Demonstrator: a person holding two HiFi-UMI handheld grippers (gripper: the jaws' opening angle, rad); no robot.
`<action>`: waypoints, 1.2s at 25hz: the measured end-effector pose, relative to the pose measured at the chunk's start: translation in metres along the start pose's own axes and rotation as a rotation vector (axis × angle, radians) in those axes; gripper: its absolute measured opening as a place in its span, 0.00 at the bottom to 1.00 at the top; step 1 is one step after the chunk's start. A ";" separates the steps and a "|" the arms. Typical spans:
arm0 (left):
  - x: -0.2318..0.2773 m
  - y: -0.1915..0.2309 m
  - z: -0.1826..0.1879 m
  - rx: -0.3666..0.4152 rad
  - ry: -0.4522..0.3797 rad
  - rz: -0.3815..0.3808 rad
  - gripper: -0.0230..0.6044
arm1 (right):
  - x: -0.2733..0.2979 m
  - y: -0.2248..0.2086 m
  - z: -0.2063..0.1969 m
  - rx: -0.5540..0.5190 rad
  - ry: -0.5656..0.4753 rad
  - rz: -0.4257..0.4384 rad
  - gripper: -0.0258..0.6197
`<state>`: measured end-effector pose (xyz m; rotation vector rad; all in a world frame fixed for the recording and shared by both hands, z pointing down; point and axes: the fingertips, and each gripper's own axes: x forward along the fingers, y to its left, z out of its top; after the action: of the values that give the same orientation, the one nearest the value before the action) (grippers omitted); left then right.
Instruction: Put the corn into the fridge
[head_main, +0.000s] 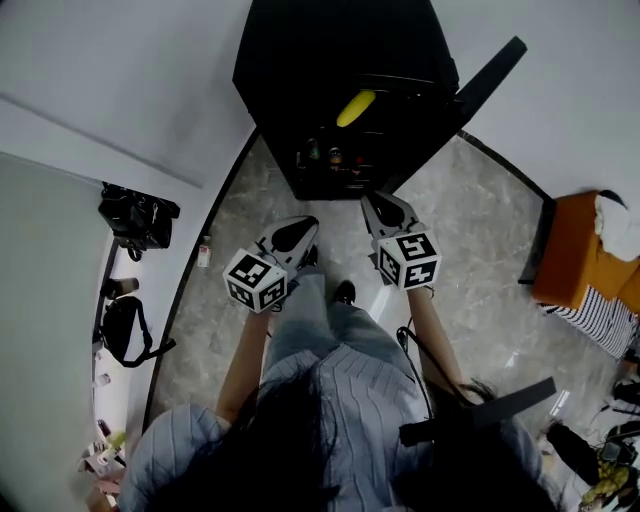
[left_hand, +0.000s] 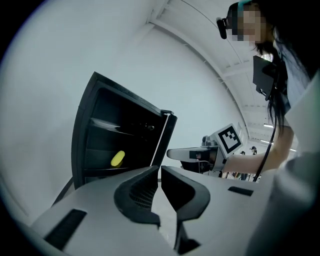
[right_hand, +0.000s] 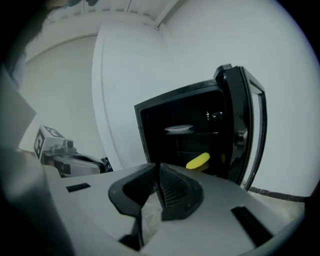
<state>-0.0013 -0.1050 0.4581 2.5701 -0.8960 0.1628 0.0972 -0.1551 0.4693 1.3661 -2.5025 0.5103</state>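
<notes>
**Corn on the fridge shelf, both grippers empty**

The corn is a bright yellow, elongated cob. It lies aslant on a shelf inside the black fridge, whose door stands open. A white plate sits on the shelf above it. In front of the fridge opening, clear of it, the left gripper has its jaws drawn together to a thin slit, with nothing between them. The right gripper is beside it, its jaws pressed together and likewise empty.
</notes>
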 end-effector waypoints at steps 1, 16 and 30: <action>-0.004 -0.006 0.000 0.004 0.002 0.001 0.05 | -0.008 0.003 0.002 0.005 -0.007 0.002 0.10; -0.034 -0.072 0.003 0.044 -0.012 0.035 0.05 | -0.086 0.051 0.005 0.016 -0.060 0.074 0.10; -0.066 -0.086 -0.016 0.041 0.032 0.025 0.05 | -0.095 0.108 -0.024 0.019 -0.012 0.143 0.10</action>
<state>0.0004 0.0002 0.4278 2.5873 -0.9227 0.2311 0.0574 -0.0187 0.4352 1.2060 -2.6245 0.5566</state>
